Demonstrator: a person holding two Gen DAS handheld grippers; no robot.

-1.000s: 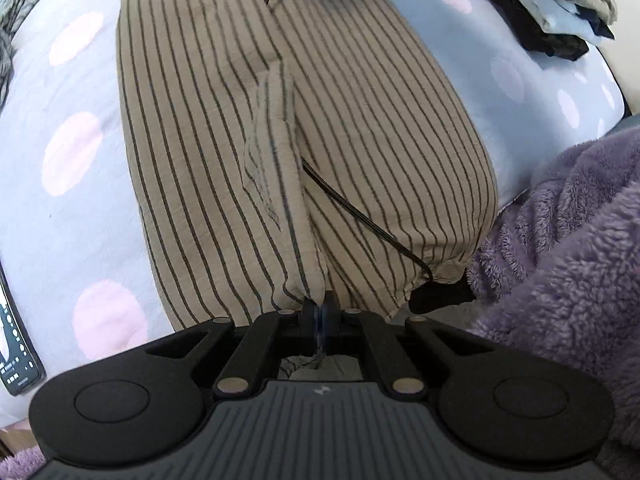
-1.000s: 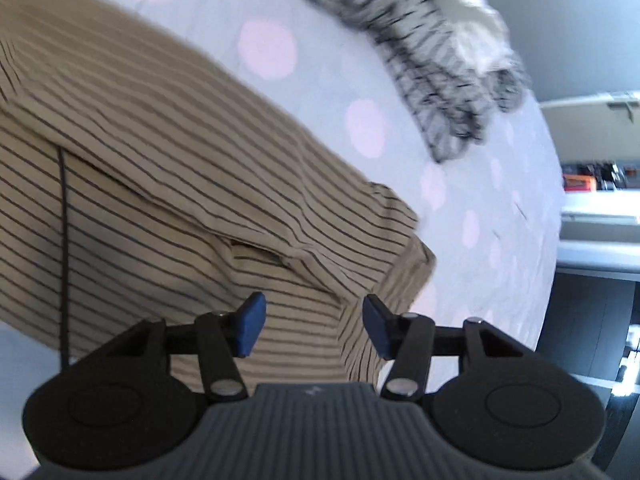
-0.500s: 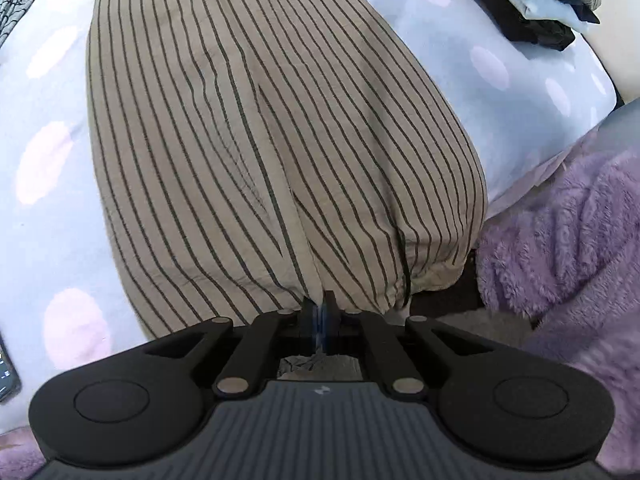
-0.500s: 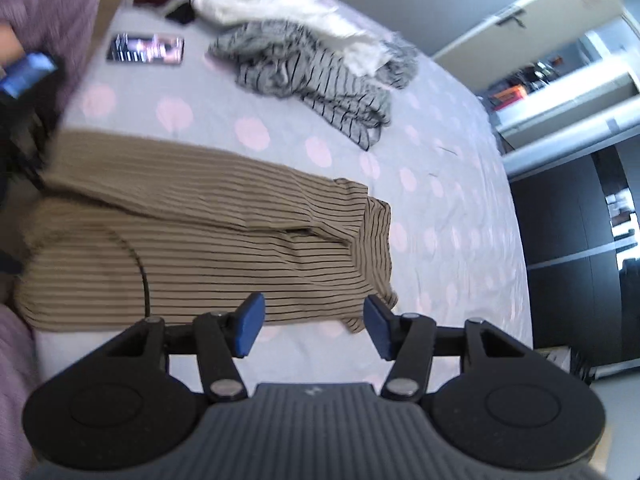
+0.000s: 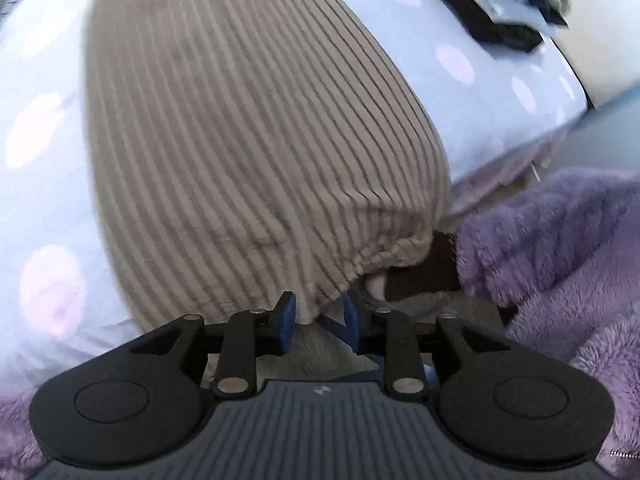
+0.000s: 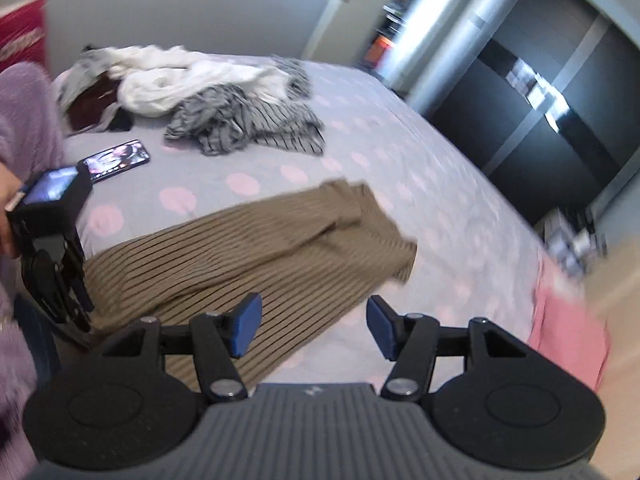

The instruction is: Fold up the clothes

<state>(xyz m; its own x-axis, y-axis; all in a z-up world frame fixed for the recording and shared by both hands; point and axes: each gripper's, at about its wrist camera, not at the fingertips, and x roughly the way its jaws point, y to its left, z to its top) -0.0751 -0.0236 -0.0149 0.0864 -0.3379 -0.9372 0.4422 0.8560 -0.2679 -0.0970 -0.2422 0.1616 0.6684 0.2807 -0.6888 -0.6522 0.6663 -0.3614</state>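
The striped trousers filling the middle of the left wrist view are a thin, matt tan cloth, puckered along the gathered hem. Under them the bedsheet looks like smooth, soft cotton with pale pink dots. At lower right of that view the purple sleeve is thick, fuzzy fleece. Both the left gripper and right gripper are matt black plastic with ribbed grey housings, small metal pivot pins and blue rubbery-looking pads. The phone at left centre of the right wrist view has a glossy screen.
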